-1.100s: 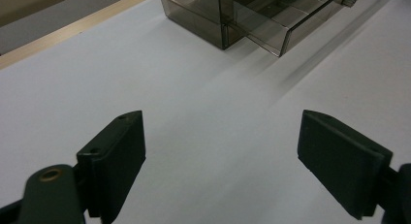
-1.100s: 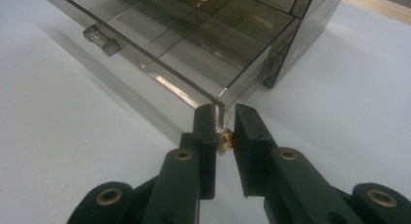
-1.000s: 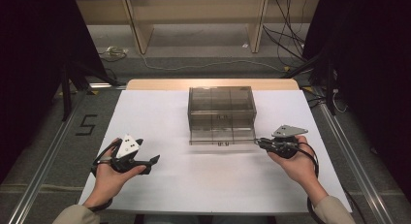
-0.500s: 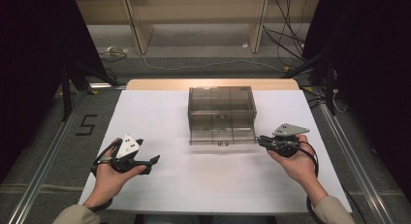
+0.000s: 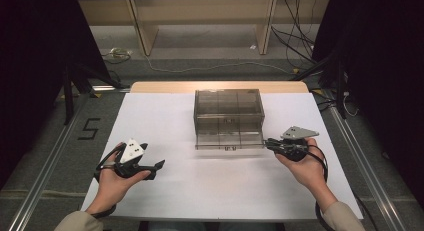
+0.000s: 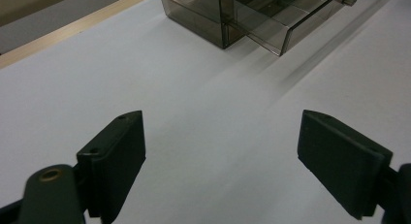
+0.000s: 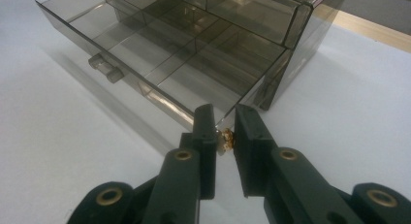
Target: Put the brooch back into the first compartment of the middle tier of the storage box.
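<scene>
One smoky clear drawer box (image 5: 228, 113) sits ahead of both grippers, its single pulled-out drawer (image 7: 160, 54) pointing toward the person, long axis crosswise. The right gripper (image 7: 224, 129) has its jaws pinched on the drawer's front corner; the left gripper (image 6: 220, 151) stands wide open, well apart from it

Overhead light: white table (image 5: 165, 116) bright, surroundings dark. Soft shadow at clear drawer box's (image 5: 229, 118) near side. Gripper views: near jaws blurred, slight edge distortion.
</scene>
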The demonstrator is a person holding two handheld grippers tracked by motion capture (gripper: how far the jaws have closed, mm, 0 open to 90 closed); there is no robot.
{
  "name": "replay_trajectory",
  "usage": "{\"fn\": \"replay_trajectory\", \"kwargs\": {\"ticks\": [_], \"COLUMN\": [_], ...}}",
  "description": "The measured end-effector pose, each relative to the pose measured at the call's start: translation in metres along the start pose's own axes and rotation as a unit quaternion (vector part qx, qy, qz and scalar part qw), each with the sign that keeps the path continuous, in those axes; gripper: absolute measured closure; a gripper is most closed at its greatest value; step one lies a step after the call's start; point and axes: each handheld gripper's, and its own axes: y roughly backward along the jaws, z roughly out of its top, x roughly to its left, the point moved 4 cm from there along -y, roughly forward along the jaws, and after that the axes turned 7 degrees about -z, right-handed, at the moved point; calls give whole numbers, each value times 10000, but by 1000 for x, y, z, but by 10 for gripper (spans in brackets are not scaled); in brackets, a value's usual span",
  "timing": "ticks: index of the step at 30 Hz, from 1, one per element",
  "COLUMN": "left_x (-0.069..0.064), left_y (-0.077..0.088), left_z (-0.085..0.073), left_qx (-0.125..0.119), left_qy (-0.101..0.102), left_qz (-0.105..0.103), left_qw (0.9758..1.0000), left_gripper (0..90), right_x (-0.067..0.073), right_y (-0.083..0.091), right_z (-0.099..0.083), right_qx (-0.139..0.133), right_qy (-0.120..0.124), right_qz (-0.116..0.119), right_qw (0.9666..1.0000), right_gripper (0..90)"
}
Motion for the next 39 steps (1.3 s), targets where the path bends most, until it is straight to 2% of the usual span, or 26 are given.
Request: {"fn": "replay_trajectory", "kwargs": {"ticks": [39], "left_x": [0], "left_y": [0], "left_z": [-1], "left_qx": [4], "left_qy": [12], "left_qz": [-5], "left_qw": [10000], "left_gripper": [176], "right_x": [3], "right_y": [-2], "right_z": [10], "right_qx": [-159], "right_qy": [-97], "right_qz": [7], "right_qw": [9998], "right_gripper": [805]}}
